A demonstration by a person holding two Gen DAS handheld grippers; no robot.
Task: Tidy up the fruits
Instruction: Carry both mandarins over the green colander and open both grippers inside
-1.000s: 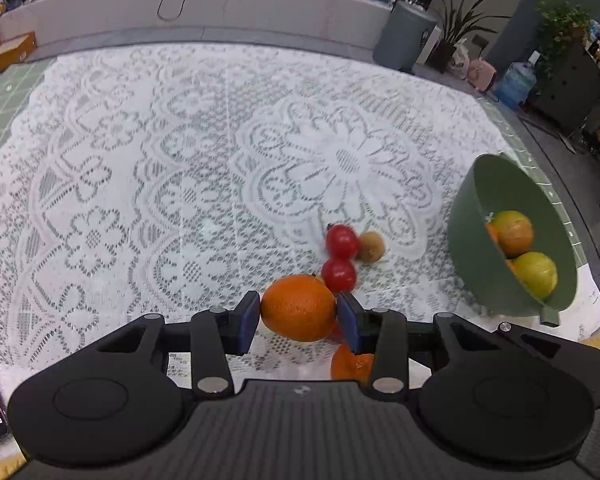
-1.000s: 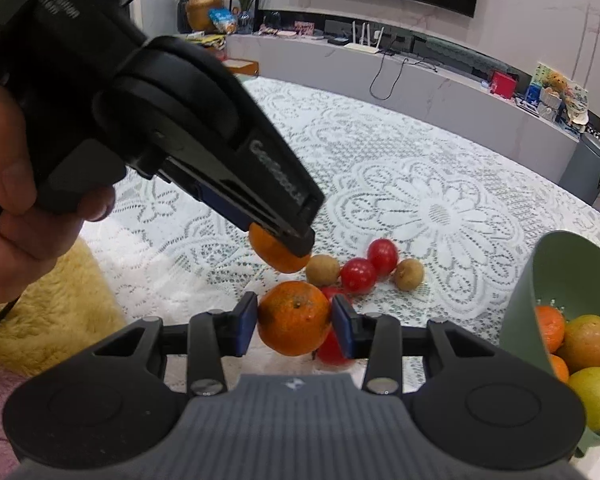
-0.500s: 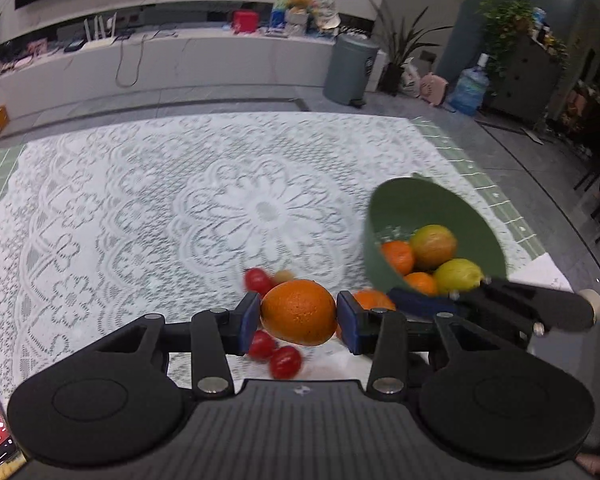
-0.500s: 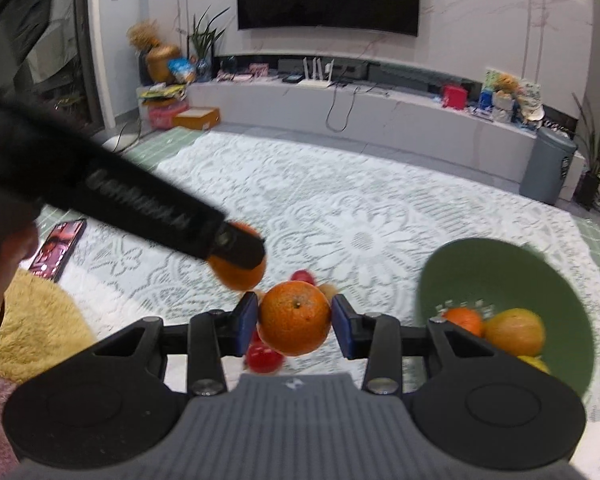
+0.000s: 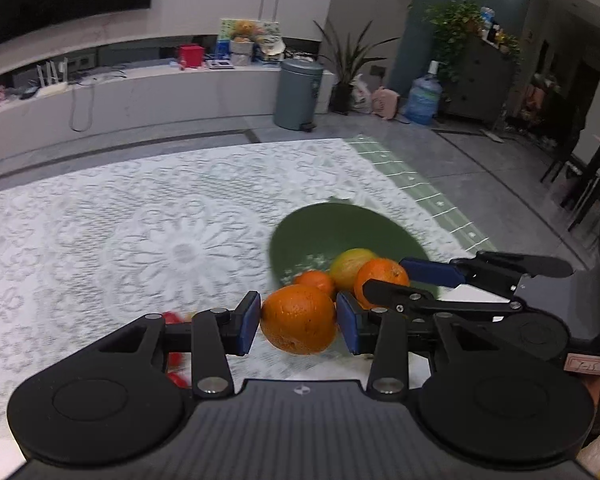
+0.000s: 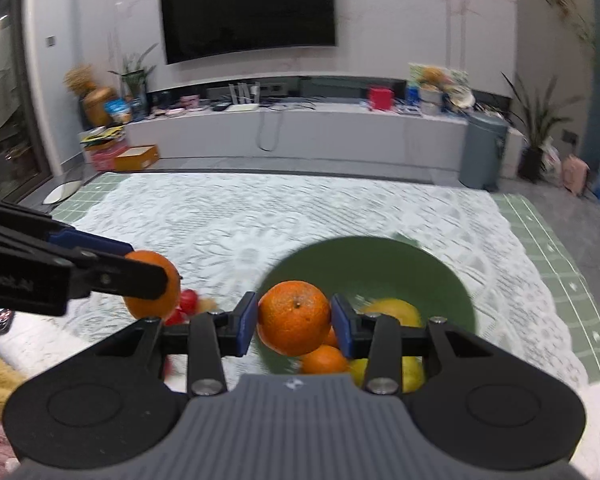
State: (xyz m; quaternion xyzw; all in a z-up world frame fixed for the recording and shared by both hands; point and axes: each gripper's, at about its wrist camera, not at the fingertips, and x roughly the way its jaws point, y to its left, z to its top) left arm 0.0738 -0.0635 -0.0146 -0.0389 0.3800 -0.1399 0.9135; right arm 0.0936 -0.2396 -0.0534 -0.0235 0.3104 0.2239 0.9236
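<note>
Both tongs loaded. Left tongs (image 5: pixel 298 322) clamp an orange (image 5: pixel 299 319) between blue pads, held off the worktop (image 5: pixel 140 216), short of the bowl rim. Right tongs (image 6: pixel 293 322) clamp a second orange (image 6: pixel 294 317), stem dimple facing the camera; it looks to be over the near edge of the green bowl (image 6: pixel 380 256).

Progress, my read: mid-way. Inside the bowl, just beyond the right tongs: small oranges (image 6: pixel 324 360) and yellow-green citrus (image 6: pixel 392 312). Two more inbound. Left outside: small red fruits (image 6: pixel 188 300) and a blurred brownish one, on the cloth to the left of both tongs. Exact count unclear, motion blur.

Materials: orange peel pebbled, slightly glossy, near-spherical, so it could roll on release; drop low inside the bowl. Bowl is smooth matte green, round, deep, with what may be perforations low on the wall. Lace tablecloth (image 5: pixel 80 240), white, floral relief, on green gridded mat (image 5: pixel 428 192). Tongs' bodies matte black plastic.
</note>
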